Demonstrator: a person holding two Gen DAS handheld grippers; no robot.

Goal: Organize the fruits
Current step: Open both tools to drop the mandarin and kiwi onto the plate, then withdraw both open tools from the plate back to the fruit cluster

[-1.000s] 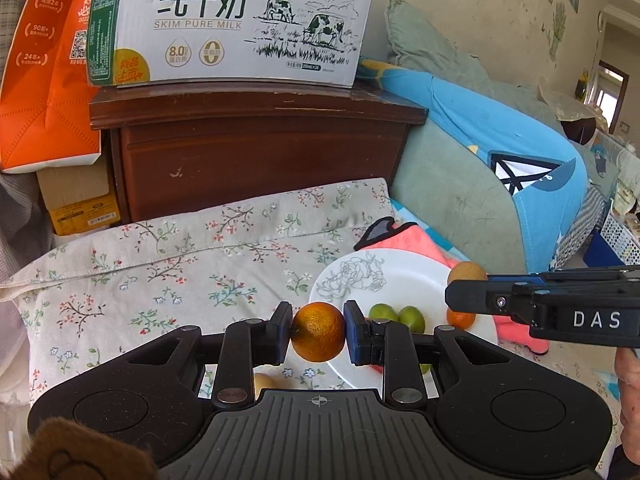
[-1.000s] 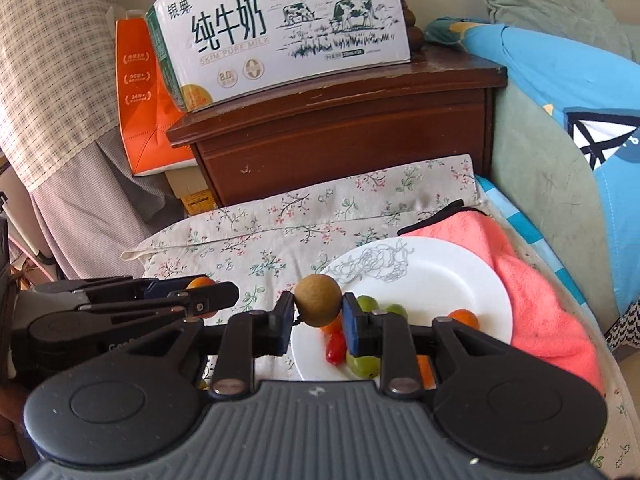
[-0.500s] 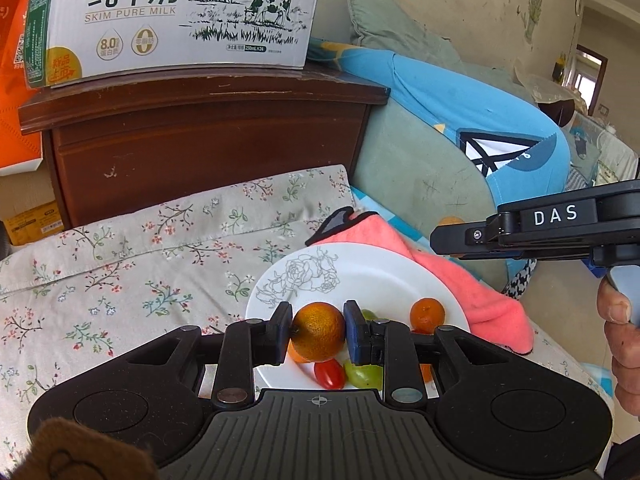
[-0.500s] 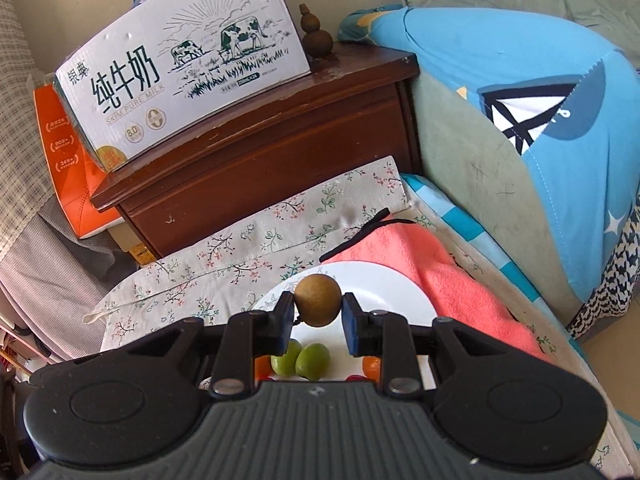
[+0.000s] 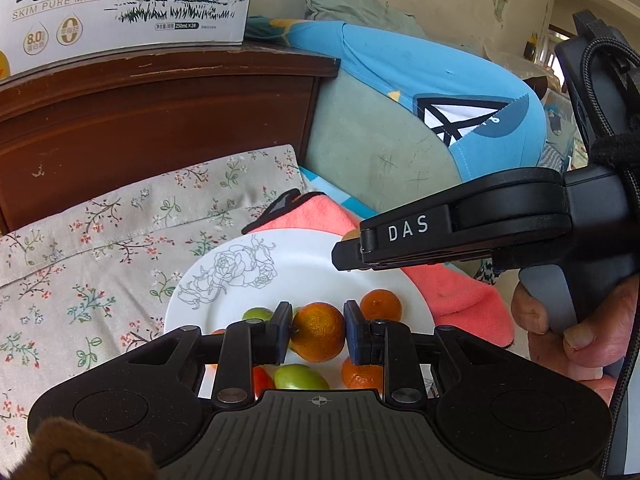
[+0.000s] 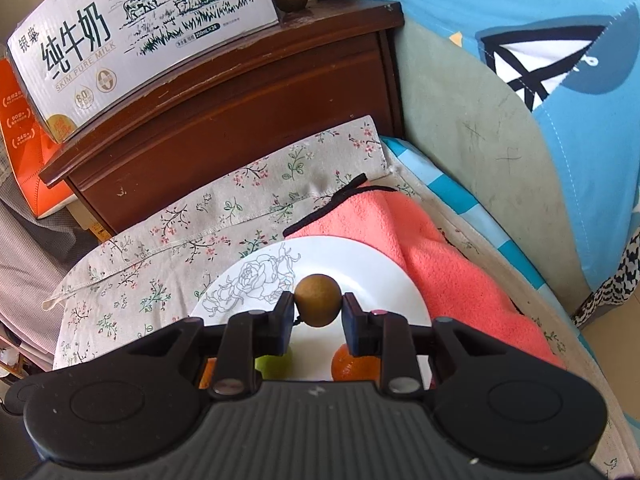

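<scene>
My left gripper (image 5: 317, 332) is shut on an orange tangerine (image 5: 318, 331) and holds it over the near part of a white plate (image 5: 288, 264) with a rose drawing. On the plate lie tangerines (image 5: 380, 305), green fruits (image 5: 300, 377) and a red tomato (image 5: 262, 378). My right gripper (image 6: 318, 312) is shut on a brown round fruit (image 6: 318, 306) above the same plate (image 6: 360, 264). In the left wrist view the right gripper (image 5: 348, 254) reaches in from the right over the plate's far side.
The plate rests on a floral cloth (image 5: 100, 248) beside a pink towel (image 6: 440, 256). A dark wooden cabinet (image 6: 240, 92) with a milk carton box (image 6: 140, 32) stands behind. A green and blue cushion (image 6: 500, 100) is at the right.
Both grippers have moved over the plate with their fruits still held. The right gripper has come closer to the plate's middle, and the left has shifted right above the fruits.
</scene>
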